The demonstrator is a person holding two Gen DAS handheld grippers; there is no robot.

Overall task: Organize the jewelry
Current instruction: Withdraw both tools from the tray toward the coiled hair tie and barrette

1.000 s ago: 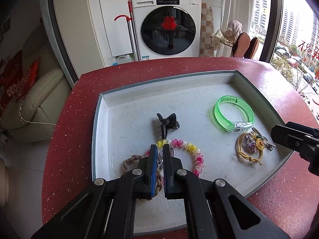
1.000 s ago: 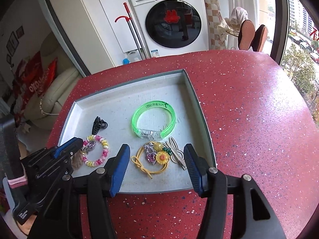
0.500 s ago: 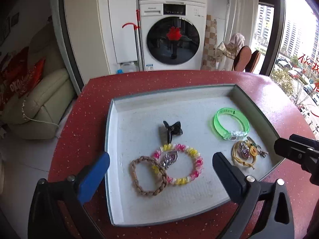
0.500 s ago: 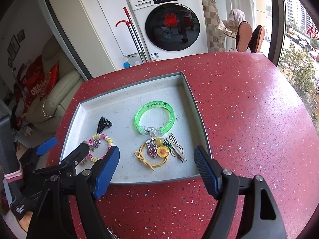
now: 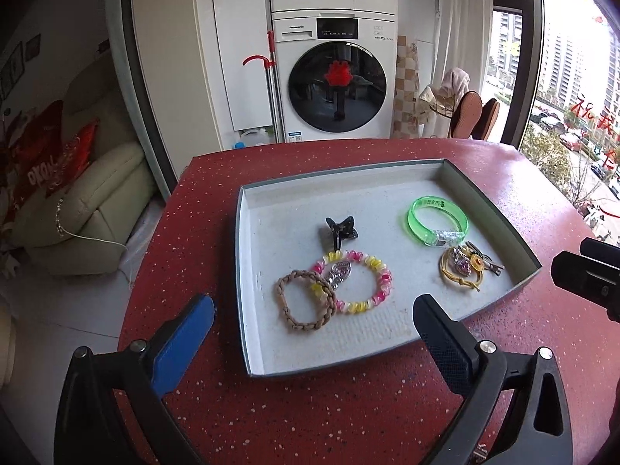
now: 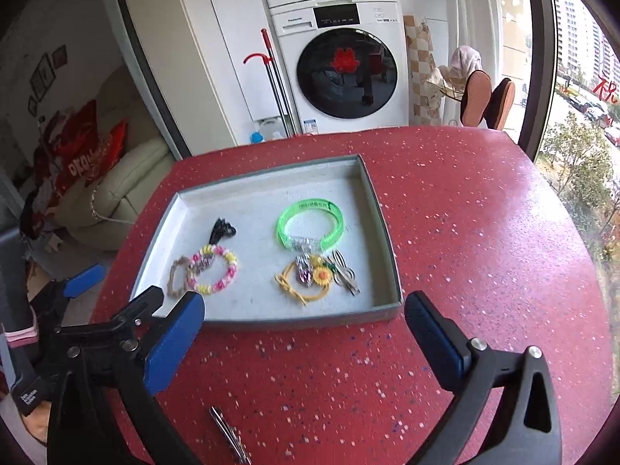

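Note:
A grey tray (image 5: 248,271) on the red table holds the jewelry. In it lie a brown braided bracelet (image 5: 304,298), a pink-and-yellow beaded bracelet (image 5: 381,283) with a silver pendant (image 5: 339,271), a black claw clip (image 5: 341,228), a green bangle (image 5: 445,237) and a yellow cord with charms (image 5: 461,267). My left gripper (image 5: 313,300) hangs wide open above the tray's near left corner, holding nothing. My right gripper (image 6: 304,298) hovers in front of the tray's near edge (image 6: 302,323), its jaws opening, nothing between them. From the right wrist view the green bangle (image 6: 310,209) and sunflower charm (image 6: 321,276) lie just beyond it.
A thin metal hairpin (image 6: 230,436) lies on the red table (image 6: 465,252) near its front, outside the tray. A silver hair clip (image 6: 345,271) rests by the charms. The left gripper (image 6: 116,286) shows at the left. A washing machine (image 5: 333,85) and sofa (image 5: 89,201) stand beyond the table.
The left jaws went from shut over the braided bracelet to wide open, leaving it in the tray. The right jaws widened. Both grippers drew back and up from the tray.

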